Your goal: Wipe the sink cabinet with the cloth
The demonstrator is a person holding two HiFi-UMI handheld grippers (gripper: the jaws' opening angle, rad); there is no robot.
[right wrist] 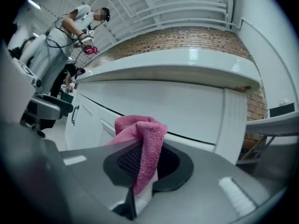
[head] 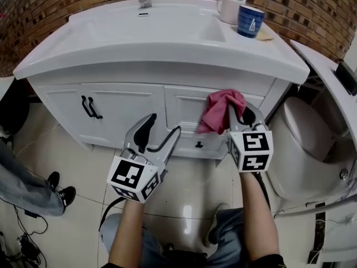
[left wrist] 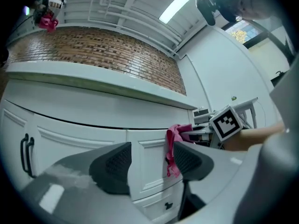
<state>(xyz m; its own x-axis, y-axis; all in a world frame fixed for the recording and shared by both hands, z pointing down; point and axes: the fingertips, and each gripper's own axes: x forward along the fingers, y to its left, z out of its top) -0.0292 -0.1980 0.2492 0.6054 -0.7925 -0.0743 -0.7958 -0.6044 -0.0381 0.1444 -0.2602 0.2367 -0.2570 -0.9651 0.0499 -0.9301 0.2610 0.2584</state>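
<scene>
Right gripper (head: pixel 243 115) clamped on pink cloth (head: pixel 222 108), at white sink cabinet (head: pixel 125 108) front — left gripper (head: pixel 164 127) wide apart, empty

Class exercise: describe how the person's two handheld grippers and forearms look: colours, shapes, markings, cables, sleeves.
The left gripper and right gripper share one design: pale grey tapered jaws lined with black meshed pads, and a white cube bearing black square markers at the base. A thin black cable hangs below the left one. No sleeves cover the forearms.
</scene>
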